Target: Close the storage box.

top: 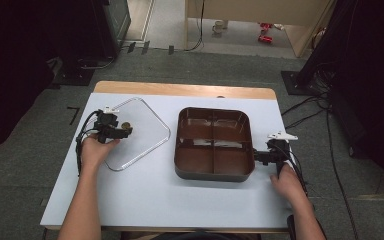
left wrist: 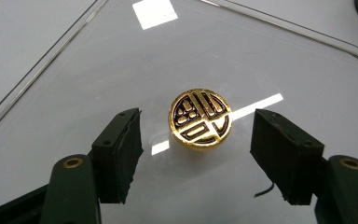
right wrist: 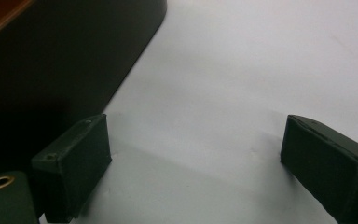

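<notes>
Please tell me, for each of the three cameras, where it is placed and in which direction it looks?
High view: above the person's side, looking forward and down on the table; both forearms enter from below.
Left gripper view: on the left gripper, looking along its open jaws at the gold knob on the clear lid.
Right gripper view: on the right gripper, open jaws beside the brown tray.
Shared: knob and lid also show from above.

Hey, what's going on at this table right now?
A person works with a gripper in each hand. The left gripper hangs over a clear lid, jaws open on either side of its gold knob without touching it. The right gripper sits open on the white table, beside a brown compartment tray.
</notes>
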The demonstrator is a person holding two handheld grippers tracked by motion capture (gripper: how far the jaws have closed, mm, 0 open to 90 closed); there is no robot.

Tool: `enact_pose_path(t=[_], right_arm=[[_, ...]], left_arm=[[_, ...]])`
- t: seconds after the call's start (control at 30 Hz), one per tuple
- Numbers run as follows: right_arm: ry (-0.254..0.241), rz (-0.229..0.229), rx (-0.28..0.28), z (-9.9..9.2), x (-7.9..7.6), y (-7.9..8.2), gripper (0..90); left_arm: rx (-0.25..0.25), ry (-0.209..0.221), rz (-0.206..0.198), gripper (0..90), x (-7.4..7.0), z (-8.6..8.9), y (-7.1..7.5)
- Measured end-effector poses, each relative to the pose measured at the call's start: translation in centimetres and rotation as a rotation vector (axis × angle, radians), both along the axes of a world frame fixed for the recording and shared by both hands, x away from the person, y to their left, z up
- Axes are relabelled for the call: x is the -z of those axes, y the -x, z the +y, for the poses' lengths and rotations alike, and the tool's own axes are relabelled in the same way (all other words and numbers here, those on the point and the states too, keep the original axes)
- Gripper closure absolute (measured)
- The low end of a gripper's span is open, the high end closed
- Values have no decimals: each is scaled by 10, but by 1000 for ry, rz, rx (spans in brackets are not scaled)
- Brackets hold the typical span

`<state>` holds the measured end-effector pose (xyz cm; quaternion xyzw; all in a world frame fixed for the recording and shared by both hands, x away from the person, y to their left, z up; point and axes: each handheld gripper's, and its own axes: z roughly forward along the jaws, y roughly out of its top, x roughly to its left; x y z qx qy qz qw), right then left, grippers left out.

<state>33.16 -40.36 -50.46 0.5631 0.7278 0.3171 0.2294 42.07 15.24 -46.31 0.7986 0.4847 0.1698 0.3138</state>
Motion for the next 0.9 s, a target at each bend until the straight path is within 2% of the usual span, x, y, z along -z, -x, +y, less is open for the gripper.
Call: enact_pose_path(t=[0.07, 0.2, 0.4, 0.53, 0.67, 0.9], right_arm=[[0, 0, 0, 0, 0, 0, 77], [0, 0, 0, 0, 0, 0, 78], [0, -1, -1, 0, 0, 0, 78], [0, 0, -1, 0, 0, 0, 77], [0, 0, 0, 0, 0, 0, 77], [-1, 0, 1, 0, 0, 0, 78]], left_arm=[[3, 3, 0, 357, 2, -2, -1], [4, -19, -11, 389, 6, -7, -3], [-2, -17, 9, 454, 10, -8, -5], [-10, -14, -1, 507, 11, -7, -5], [-13, -30, -14, 553, 11, -8, -4], [-18, -18, -13, 587, 11, -8, -3]])
